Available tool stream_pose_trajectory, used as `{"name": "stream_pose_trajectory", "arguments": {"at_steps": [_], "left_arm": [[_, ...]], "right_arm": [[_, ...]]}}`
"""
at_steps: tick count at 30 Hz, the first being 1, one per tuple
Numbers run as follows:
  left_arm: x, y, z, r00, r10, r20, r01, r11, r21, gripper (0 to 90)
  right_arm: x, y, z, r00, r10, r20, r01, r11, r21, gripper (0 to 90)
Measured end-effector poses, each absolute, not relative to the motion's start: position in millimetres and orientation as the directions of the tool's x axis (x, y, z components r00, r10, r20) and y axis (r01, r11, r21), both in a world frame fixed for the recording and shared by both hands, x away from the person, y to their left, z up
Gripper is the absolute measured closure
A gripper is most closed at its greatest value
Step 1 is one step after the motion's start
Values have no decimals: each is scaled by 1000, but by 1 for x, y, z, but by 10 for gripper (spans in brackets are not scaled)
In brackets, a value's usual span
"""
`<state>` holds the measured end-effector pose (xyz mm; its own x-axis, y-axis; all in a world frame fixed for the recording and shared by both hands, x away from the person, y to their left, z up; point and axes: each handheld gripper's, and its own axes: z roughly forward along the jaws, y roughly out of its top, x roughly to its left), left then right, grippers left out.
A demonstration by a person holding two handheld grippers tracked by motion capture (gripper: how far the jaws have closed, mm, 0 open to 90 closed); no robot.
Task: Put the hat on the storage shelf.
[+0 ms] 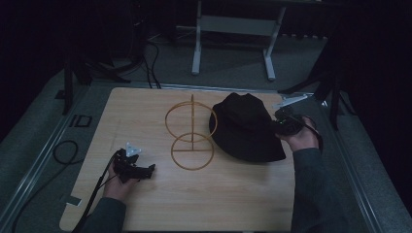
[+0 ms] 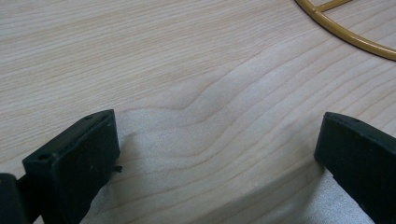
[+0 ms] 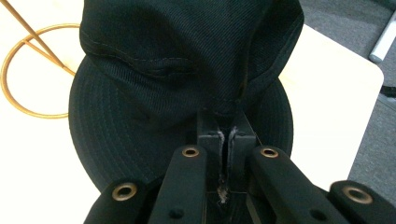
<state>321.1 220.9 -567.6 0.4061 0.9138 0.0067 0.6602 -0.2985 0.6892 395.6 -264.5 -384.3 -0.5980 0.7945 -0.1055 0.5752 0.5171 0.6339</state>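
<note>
Black cloth fills my right claw (image 3: 227,122): in the right gripper view its jaws are pressed together on a pinch of the hat (image 3: 187,60), gripping fabric near where crown meets brim, with the crown bunched above them and the brim spread below over the table (image 3: 327,93). A gold wire stand (image 3: 28,70) lies off to the left of that view.

From the high view, the hat (image 1: 245,128) sits on the right half of the wooden table (image 1: 145,111), its brim just beside the stand (image 1: 191,133), whose upper hoop stands on a post over a flat lower hoop. My right claw (image 1: 279,125) meets the hat's right edge. My left claw (image 1: 145,170) rests low near the table's front left, well apart from the hat.

In the left gripper view, my left claw (image 2: 217,154) stands spread wide over bare wood, nothing between its jaws; the stand's hoop (image 2: 345,32) curves across the top right corner.
</note>
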Motion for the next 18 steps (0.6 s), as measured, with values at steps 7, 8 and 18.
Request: {"name": "stream_pose_trajectory", "arguments": {"at_steps": [7, 8, 18], "left_arm": [[321, 221, -568, 406, 914, 7, 660, -299, 689, 3], [321, 221, -568, 406, 914, 7, 660, -299, 689, 3], [321, 221, -568, 406, 914, 6, 661, -299, 689, 3]], "right_arm": [[397, -264, -377, -610, 785, -107, 563, 524, 639, 876], [397, -264, -376, -612, 784, -107, 562, 526, 639, 876], [398, -264, -366, -635, 764, -113, 541, 544, 641, 876]]}}
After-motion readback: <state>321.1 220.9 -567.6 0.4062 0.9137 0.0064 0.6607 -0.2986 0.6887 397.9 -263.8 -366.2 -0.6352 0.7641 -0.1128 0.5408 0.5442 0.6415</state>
